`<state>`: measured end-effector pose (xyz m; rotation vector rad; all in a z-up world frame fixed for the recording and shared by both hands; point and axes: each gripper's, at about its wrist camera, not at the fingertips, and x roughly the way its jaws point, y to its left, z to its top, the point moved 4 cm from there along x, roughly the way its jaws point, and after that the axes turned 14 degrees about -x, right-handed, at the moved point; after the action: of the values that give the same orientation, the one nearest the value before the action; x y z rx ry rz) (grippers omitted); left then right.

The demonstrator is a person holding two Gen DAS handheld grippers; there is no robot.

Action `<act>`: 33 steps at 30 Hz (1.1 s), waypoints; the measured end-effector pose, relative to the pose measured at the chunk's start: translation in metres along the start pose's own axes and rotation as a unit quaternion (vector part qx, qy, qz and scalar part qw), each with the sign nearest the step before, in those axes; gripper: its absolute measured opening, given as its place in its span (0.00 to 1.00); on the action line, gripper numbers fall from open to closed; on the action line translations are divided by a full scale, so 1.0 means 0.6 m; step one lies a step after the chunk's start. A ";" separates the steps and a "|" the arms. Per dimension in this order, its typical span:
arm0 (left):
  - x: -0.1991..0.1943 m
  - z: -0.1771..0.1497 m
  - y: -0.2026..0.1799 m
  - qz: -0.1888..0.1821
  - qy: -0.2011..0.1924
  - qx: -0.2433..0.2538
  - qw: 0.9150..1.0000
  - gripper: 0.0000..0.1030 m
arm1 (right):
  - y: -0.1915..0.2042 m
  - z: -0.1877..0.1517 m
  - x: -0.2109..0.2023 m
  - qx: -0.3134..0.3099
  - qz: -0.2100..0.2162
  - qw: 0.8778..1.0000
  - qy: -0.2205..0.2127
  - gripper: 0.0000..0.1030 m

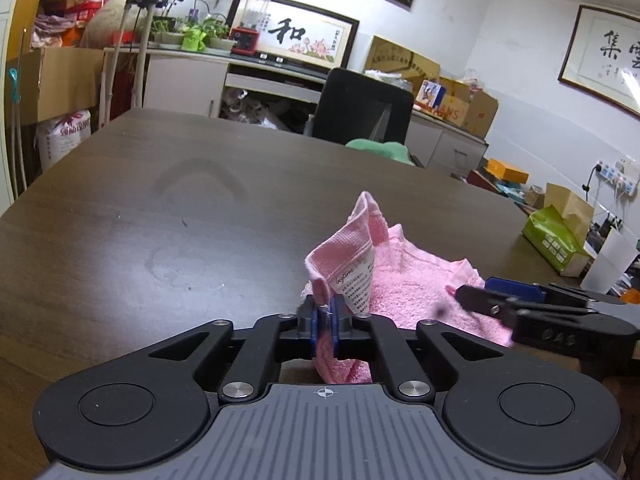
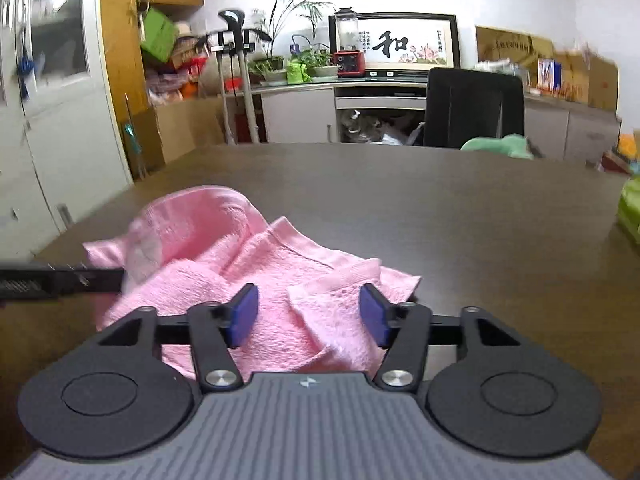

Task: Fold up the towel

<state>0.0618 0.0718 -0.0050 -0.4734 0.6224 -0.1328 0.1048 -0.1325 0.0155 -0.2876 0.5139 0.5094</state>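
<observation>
Pink towel (image 1: 416, 280), its label (image 1: 356, 280) reading "Goglime", is pinched by left tongs (image 1: 325, 326).

framed scroll (image 1: 298, 36) reading 和, box (image 1: 454, 110) reading "ANS"

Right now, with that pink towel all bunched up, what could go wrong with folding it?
1. The left tongs pinch the pink towel only by a corner near its label; that small bite might slip when lifted.
2. The right tongs are open over rumpled cloth, so closing here could catch several layers and fold in the creases.
3. The towel lies near the table edge closest to the cameras; a pull might drag it off.
</observation>
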 end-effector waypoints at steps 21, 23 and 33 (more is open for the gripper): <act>0.011 0.006 0.015 -0.007 0.016 -0.033 0.999 0.04 | -0.042 -0.017 -0.029 0.059 -0.050 0.997 0.008 0.02; 0.012 0.007 0.016 -0.006 0.018 -0.033 0.999 0.04 | -0.056 -0.023 -0.029 0.072 -0.050 0.996 0.012 0.02; 0.013 0.003 0.011 -0.005 0.019 -0.028 0.999 0.05 | -0.023 -0.009 -0.019 0.037 0.012 0.999 -0.011 0.15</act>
<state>0.0691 0.0764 -0.0110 -0.5288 0.6629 -0.1348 0.1013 -0.1508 0.0188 -0.2043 0.5142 0.5159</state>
